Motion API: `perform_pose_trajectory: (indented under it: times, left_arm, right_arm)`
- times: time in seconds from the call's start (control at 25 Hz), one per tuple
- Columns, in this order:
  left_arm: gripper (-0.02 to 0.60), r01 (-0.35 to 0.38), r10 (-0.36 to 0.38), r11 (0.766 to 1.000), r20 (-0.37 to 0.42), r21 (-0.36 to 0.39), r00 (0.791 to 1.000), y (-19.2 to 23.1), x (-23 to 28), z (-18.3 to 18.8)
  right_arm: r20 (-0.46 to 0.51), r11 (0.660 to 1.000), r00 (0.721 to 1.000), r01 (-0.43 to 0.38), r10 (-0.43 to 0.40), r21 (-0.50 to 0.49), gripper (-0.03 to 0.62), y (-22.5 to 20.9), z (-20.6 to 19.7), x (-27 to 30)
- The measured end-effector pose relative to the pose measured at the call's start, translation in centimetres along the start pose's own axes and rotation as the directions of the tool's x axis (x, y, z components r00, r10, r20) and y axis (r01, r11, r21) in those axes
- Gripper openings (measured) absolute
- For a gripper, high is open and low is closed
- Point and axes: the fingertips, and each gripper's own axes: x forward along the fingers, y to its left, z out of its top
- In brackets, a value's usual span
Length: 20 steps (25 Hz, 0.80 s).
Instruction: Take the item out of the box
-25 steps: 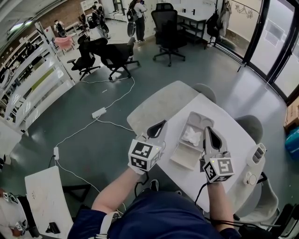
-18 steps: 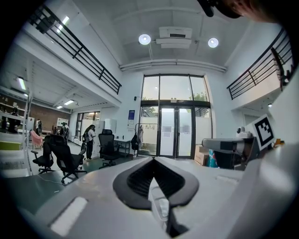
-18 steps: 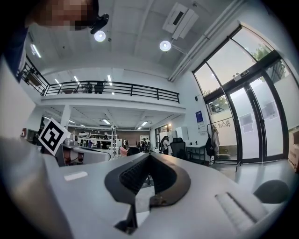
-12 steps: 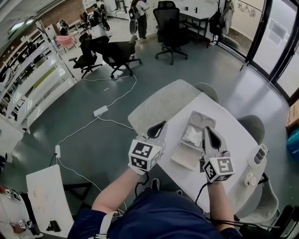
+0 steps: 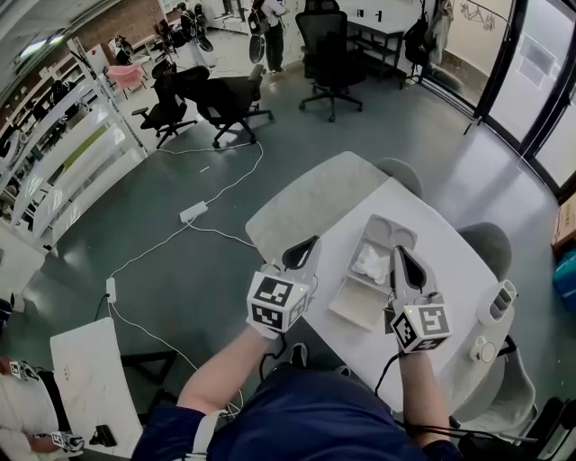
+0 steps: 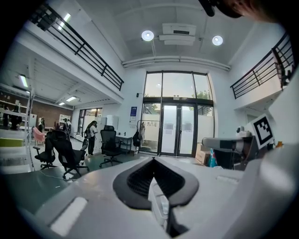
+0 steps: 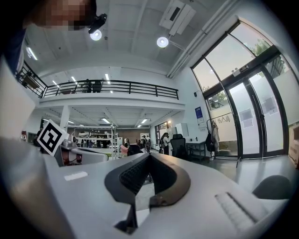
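My left tool (image 5: 311,241) and right tool (image 5: 399,249) are both clenched on nothing. They flank the open box (image 5: 354,304) on the worktop (image 5: 450,263); the white item (image 5: 369,262) lies inside.

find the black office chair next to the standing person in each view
Head view: the chair is at top centre, right of the standing person.
Left gripper view: the chair is left of centre, in the background.
Right gripper view: the chair is just right of centre, above the jaws.
Shared landmark: the glass doors, in all three.
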Motion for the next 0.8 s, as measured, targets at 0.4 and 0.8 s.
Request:
perform_pose_trajectory:
  times: [0.4, 0.8]
  left_arm:
    - [0.002, -0.016, 0.016, 1.0, -0.005, -0.007, 1.0, 1.0, 0.4, -0.2]
    - [0.002, -0.019, 0.018, 1.0, -0.024, -0.012, 1.0, 1.1, 0.9, -1.2]
  right_arm:
    - [-0.009, 1.0, 1.0, -0.009, 0.009, 0.009, 0.002, -0.1, -0.3, 1.2]
    - [-0.011, 1.0, 1.0, -0.019, 0.019, 0.01, 0.002, -0.3, -0.9, 1.6]
